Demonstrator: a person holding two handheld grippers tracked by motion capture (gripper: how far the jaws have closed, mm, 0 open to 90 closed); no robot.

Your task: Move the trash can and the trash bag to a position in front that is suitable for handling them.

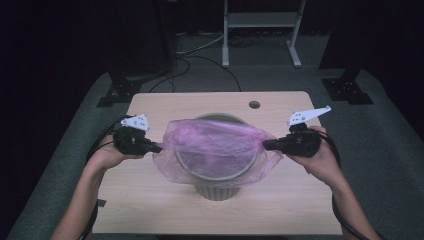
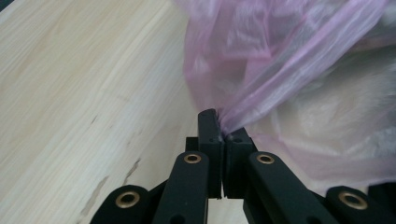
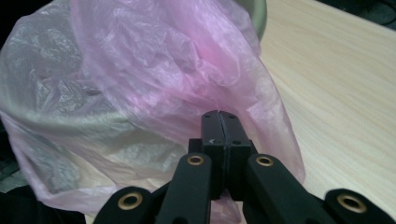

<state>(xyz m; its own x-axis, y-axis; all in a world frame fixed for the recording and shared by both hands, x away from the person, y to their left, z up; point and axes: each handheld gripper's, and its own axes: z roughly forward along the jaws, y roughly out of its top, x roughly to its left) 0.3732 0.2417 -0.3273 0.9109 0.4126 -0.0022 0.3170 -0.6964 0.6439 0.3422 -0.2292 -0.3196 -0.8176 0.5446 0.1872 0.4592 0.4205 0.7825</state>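
Forearms come in over the near edge of the tabletop (image 1: 150, 210), each hand carrying a gripper out to one side of a grey ribbed bin (image 1: 218, 187) that stands near the middle. Over the bin's mouth lies a thin pink plastic bag (image 1: 215, 145), its film draped past the rim on both sides. In the left gripper view the left gripper (image 2: 219, 122) has its jaws pressed together on a twisted pinch of the bag's edge (image 2: 261, 100), pulled taut toward the tabletop's left edge. In the right gripper view the right gripper (image 3: 220, 122) is likewise clamped tight on a fold of the film (image 3: 243, 88), on the side facing the right edge.

The work looks like stretching the bag's opening over the bin's rim. The film is thin and each hold is only a small pinch, so a hard or uneven pull could tear it or let it slip free. Tugging sideways rather than down could also tip or drag the light bin.
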